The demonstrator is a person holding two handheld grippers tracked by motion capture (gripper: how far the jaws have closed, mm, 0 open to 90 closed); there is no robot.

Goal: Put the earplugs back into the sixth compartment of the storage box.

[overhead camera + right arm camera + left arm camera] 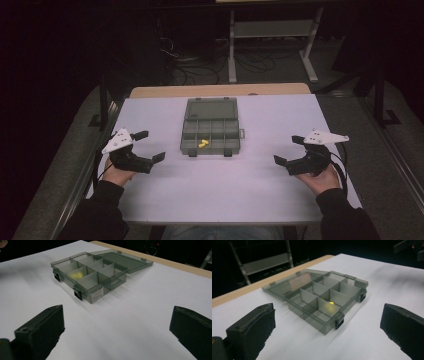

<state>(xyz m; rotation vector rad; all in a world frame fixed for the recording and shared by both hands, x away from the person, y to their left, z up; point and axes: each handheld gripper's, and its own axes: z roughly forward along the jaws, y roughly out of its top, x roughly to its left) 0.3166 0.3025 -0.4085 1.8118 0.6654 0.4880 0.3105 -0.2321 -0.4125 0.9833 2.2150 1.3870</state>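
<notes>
Box point(210, 127) sits mid-table with lid flat open and a yellow piece point(202, 144) in a front cell; I see left gripper point(148, 146) and right gripper point(286, 150) wide, empty, flanking it.

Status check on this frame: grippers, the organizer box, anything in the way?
Left gripper and right gripper both open, empty, flanking the box. Organizer box lid open flat, one yellow piece in a near-row compartment. White table between grippers and box unobstructed.

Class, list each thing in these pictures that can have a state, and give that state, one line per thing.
Box: open, latches undone.
Lid: folded back flat on the table.
Yellow piece: lying in a front compartment.
Left tool: open, holding nothing.
Right tool: open, holding nothing.
</notes>
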